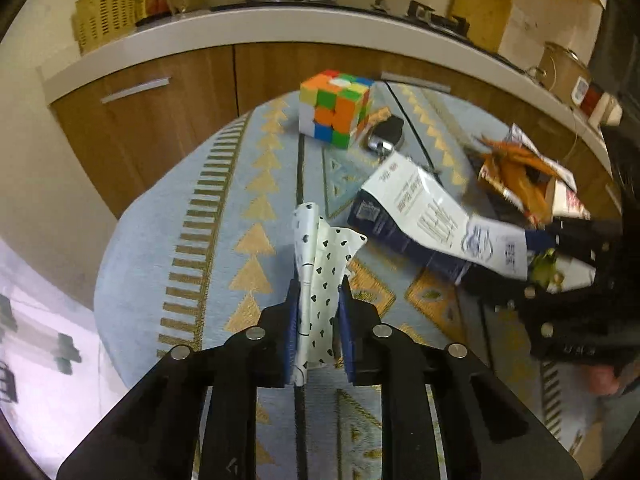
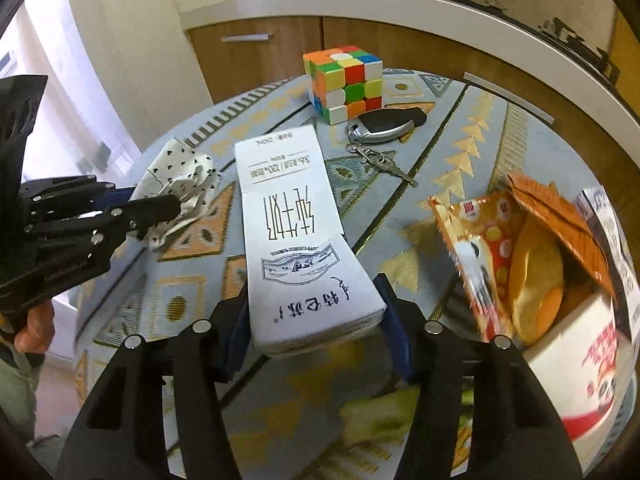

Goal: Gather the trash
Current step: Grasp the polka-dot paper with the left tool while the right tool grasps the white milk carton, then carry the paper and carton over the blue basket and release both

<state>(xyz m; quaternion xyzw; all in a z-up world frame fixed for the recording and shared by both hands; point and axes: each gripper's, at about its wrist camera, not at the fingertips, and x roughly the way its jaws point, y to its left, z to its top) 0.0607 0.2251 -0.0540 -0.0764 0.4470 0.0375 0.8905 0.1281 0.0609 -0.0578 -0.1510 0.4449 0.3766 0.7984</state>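
Observation:
My left gripper (image 1: 318, 286) is shut on a crumpled white paper with black hearts (image 1: 324, 256), which sticks up between its blue pads over the table. From the right wrist view the same gripper (image 2: 168, 204) comes in from the left, with the paper (image 2: 180, 172) bunched at its tip. My right gripper (image 2: 314, 300) holds the near end of a long white and dark blue milk carton (image 2: 284, 200), a pad pressing on each side. The carton (image 1: 424, 212) stretches toward the table's middle, and my right gripper (image 1: 560, 252) is at its right end.
A Rubik's cube (image 2: 346, 84) and a car key with a key ring (image 2: 384, 126) lie at the far side of the round table with the patterned cloth (image 2: 472, 148). At right sit an open orange snack bag (image 2: 520, 248) and a red-and-white box (image 2: 592, 364). A green scrap (image 2: 380, 412) lies below my right gripper.

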